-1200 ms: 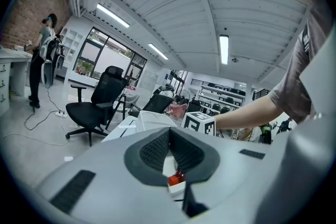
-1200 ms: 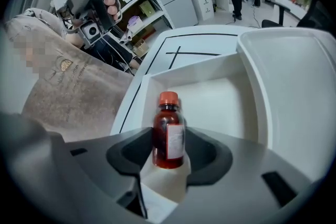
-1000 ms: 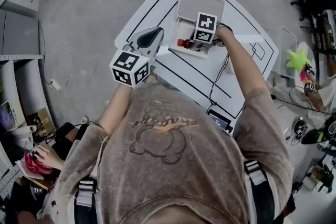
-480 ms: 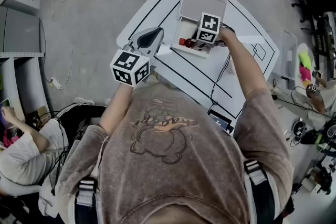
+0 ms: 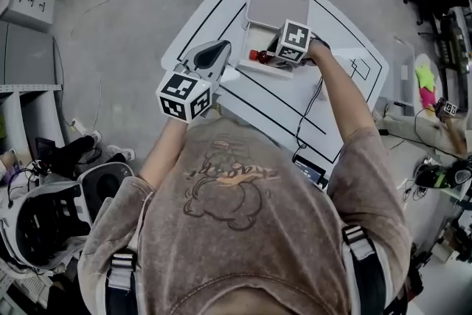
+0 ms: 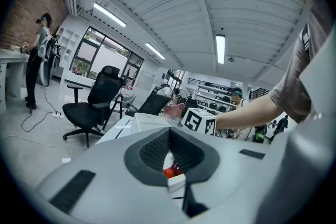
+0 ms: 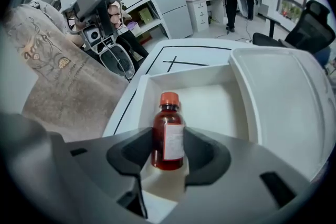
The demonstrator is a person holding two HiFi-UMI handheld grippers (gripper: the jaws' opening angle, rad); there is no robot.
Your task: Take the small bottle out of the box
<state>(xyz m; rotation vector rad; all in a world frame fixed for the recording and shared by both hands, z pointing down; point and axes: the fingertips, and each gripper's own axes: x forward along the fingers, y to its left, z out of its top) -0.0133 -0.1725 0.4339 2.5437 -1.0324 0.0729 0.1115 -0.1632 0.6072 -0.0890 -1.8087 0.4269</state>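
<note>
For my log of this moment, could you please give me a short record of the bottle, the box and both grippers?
item: small bottle, red liquid, orange cap, white label
holder: right gripper, jaws shut on the bottle
container: white box, open, lid folded back, nothing else seen inside
other tool: left gripper, jaws together, empty, away from the box
surface: white table with black lines

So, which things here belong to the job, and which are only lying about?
Job:
- small bottle
- open white box
- right hand-held gripper, clamped on the bottle

Lying about:
- black office chair
- white cabinet
- left hand-held gripper, idle
</note>
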